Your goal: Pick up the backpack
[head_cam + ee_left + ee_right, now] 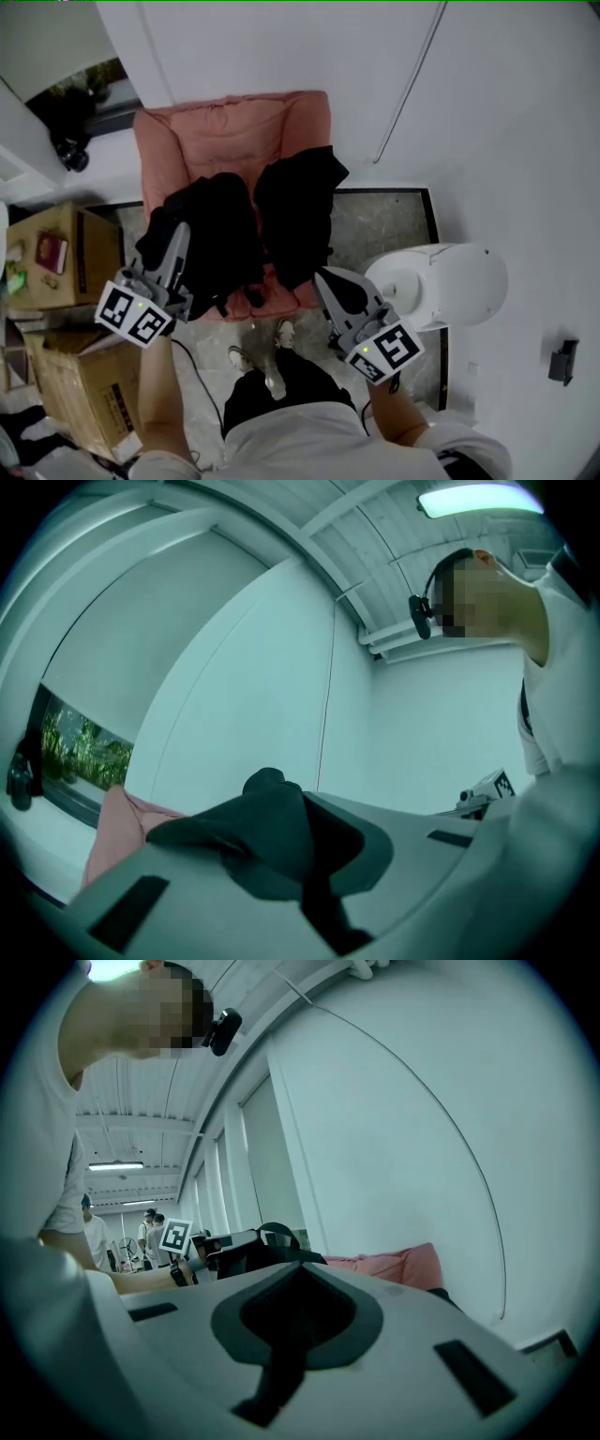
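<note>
Black backpack hangs over the pink armchair between left gripper and right gripper, head view. Left gripper view: jaws pinch its fabric. Right gripper view: jaws clamp a strap; thin holds may slip.

The right tongs fill the lower frame, closed on dark fabric of the backpack. At centre left the left tongs meet the backpack. A pink armchair sits at centre right.
</note>
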`<state>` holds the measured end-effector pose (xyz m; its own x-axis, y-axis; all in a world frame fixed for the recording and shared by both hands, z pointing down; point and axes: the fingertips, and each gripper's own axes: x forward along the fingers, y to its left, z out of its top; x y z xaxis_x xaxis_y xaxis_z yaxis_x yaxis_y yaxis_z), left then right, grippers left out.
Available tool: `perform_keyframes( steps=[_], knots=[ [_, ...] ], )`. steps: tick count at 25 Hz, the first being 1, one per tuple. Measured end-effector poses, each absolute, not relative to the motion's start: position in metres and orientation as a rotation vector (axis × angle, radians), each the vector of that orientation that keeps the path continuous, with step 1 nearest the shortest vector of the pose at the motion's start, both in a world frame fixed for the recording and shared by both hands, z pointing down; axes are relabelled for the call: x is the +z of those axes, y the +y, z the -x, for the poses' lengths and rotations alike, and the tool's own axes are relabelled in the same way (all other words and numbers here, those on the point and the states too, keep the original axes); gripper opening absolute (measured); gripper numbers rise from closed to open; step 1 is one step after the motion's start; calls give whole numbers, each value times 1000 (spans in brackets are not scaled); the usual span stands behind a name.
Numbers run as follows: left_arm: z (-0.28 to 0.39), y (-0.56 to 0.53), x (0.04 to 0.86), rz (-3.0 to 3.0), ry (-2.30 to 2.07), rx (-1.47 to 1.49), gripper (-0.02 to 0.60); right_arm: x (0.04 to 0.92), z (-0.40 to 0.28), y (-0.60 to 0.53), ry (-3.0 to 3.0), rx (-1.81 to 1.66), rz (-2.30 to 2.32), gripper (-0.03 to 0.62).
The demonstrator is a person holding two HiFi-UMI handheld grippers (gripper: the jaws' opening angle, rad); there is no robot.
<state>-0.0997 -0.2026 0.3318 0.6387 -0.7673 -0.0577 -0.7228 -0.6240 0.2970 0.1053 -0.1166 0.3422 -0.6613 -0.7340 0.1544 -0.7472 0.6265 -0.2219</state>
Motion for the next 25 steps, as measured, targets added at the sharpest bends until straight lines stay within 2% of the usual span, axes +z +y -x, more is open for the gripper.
perform_keyframes(
  steps=[13,25],
  knots=[
    [180,-156,253,-2507,-1539,-283,20,277,-137,-153,-2801,165,-1340,21],
    [248,-92,219,-2403,-1825,-256,20,258,-193,-155,-2728,131,-1532,21]
  ],
)
